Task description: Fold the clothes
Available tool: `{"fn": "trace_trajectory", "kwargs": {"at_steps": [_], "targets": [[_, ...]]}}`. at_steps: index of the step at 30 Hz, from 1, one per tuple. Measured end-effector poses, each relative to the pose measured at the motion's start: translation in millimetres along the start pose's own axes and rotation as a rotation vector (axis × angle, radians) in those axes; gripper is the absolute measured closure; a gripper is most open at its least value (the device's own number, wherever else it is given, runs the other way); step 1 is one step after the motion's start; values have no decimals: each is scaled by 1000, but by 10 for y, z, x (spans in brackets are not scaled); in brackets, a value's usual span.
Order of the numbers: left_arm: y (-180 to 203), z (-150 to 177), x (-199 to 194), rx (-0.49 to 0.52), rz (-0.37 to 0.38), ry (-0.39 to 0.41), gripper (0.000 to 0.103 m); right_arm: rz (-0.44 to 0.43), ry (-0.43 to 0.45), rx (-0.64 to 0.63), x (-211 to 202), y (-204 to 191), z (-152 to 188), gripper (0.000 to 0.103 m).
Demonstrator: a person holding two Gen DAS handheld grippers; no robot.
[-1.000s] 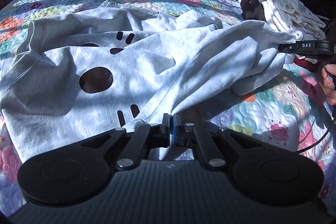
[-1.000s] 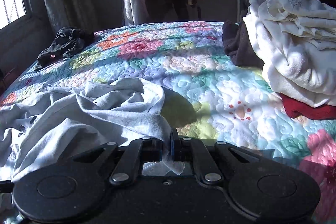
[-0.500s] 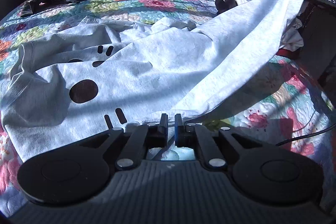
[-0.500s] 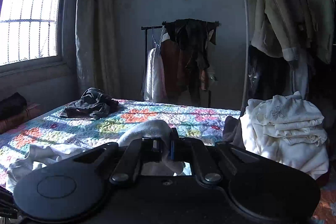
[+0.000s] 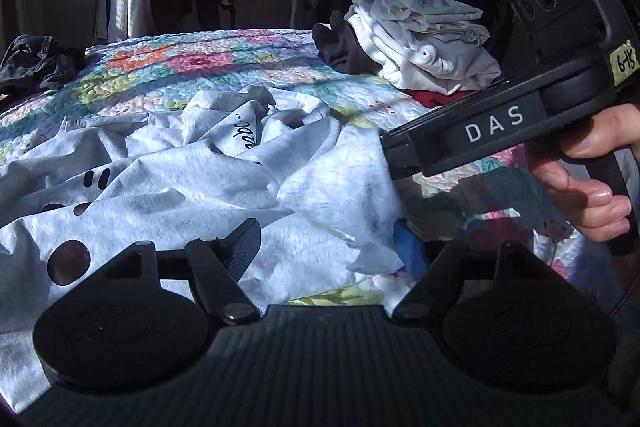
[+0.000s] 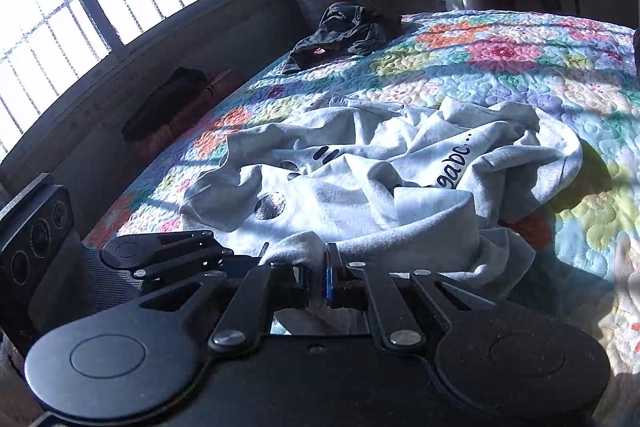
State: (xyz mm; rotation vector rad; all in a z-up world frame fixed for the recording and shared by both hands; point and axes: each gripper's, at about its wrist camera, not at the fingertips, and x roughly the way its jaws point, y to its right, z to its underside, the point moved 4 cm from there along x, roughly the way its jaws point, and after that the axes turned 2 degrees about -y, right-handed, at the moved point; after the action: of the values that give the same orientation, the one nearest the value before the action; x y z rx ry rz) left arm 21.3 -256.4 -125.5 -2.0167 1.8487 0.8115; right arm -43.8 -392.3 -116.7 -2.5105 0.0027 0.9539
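The left gripper (image 5: 326, 247) has just opened wide, letting go of the grey T-shirt (image 6: 360, 187), which lies crumpled mid-quilt (image 6: 520, 67). At three o'clock, the right gripper (image 6: 318, 277) stays pinched on a hem. Likely the fold is being re-gripped.

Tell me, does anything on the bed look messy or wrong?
Yes. The grey shirt lies crumpled in a heap on the quilt, not flat, so its printed letters bend over the wrinkles. The right gripper pinches one edge of it; the left gripper has just opened its jaws and grips nothing.
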Motion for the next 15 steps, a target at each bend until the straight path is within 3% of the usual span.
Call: {"fn": "trace_trajectory", "kwargs": {"at_steps": [2,5,7,10,12,15], "targets": [[51,13,-12,-11,18,31,14,-28,-32,-16,9,-63,28,95],[174,53,-14,62,2,62,15,-66,-56,-2,-1,-81,59,94],[251,63,13,112,-17,53,20,-95,-74,24,-7,-70,78,94],[327,72,43,172,-48,31,21,-111,-83,32,-12,-80,104,93],[317,72,54,173,-62,25,26,-120,-91,29,-8,-91,108,93],[228,53,71,124,-75,10,45,-133,-104,29,1,-103,113,93]]}}
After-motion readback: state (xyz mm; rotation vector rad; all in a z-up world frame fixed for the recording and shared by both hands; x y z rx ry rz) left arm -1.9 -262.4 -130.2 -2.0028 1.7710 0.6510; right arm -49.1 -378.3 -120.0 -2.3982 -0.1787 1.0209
